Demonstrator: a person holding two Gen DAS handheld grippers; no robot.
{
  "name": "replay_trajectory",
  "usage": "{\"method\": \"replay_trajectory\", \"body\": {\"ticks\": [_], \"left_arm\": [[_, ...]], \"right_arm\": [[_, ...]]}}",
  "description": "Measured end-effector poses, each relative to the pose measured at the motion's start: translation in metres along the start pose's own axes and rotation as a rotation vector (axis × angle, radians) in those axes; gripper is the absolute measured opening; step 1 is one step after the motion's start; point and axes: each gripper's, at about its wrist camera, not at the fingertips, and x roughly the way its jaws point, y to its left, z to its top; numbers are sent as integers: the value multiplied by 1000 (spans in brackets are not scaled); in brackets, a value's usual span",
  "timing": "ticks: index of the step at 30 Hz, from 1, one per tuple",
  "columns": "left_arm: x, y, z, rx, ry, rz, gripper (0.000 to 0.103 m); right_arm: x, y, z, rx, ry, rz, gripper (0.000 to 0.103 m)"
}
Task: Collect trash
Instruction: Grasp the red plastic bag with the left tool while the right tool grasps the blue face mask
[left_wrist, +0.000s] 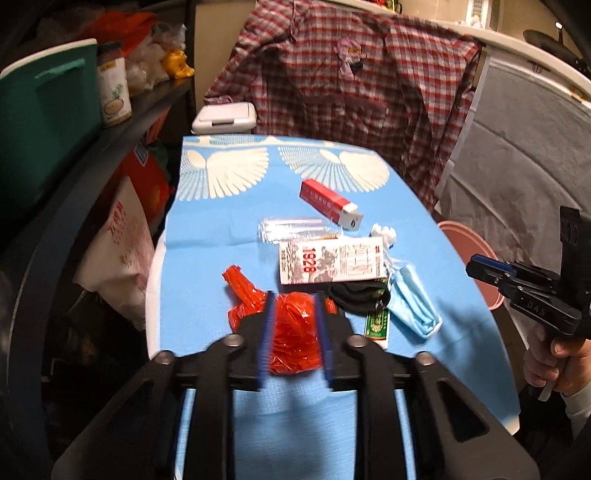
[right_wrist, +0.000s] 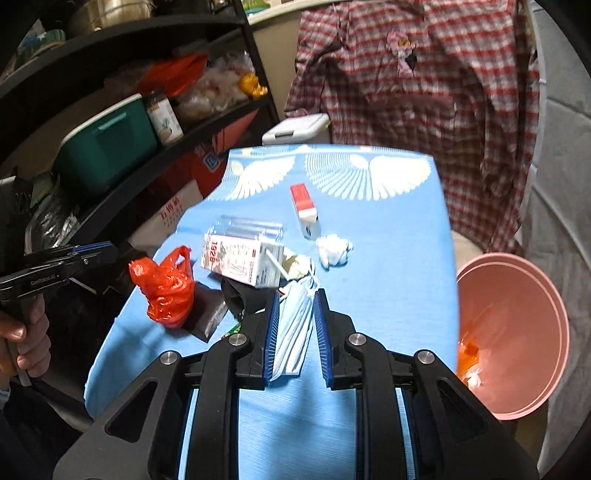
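Since the red bag (left_wrist: 293, 338) is thin, crumpled film lying on the cloth (left_wrist: 207, 236) near its left edge, a shallow pinch could catch only a fold and let it slip free. The left claw (left_wrist: 295, 328) has its jaws narrowly parted around the bag; whether the pads press it I cannot tell. The mask (right_wrist: 293, 328) sits between the jaws of the right claw (right_wrist: 295, 332), which look parted with a gap on the right side, so it seems not yet clamped. Its loops lie tangled toward the black item (right_wrist: 243, 295) and carton (right_wrist: 240, 262), and lifting it might drag those along or tip the carton.

The pink bin (right_wrist: 517, 332) stands just off the table's right edge, below the top; a short carry over that edge is open. On the left the shelf (right_wrist: 147, 122) and sacks crowd close, leaving little swing room. Tissue (right_wrist: 334, 249), red box (right_wrist: 304, 206) and clear wrapper (left_wrist: 291, 229) lie farther back, apart from both claws.
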Motion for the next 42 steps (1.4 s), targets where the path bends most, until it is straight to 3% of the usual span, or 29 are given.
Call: {"method": "replay_trajectory", "body": {"ticks": [9, 12, 24, 29, 34, 42], "left_arm": [[26, -1, -6, 36, 66, -12, 37], [32, -3, -7, 51, 80, -20, 37], [47, -7, -9, 96, 116, -5, 37], [50, -8, -10, 103, 122, 2, 36], [52, -8, -10, 109, 123, 12, 31], [47, -8, -8, 110, 108, 33, 23]], "right_arm": [[30, 4, -4, -4, 77, 3, 25], [39, 7, -5, -20, 105, 6, 33], [63, 12, -14, -55, 184, -37, 34], [65, 14, -15, -69, 194, -36, 25], [62, 15, -15, -79, 193, -34, 10], [43, 11, -13, -73, 154, -28, 5]]}}
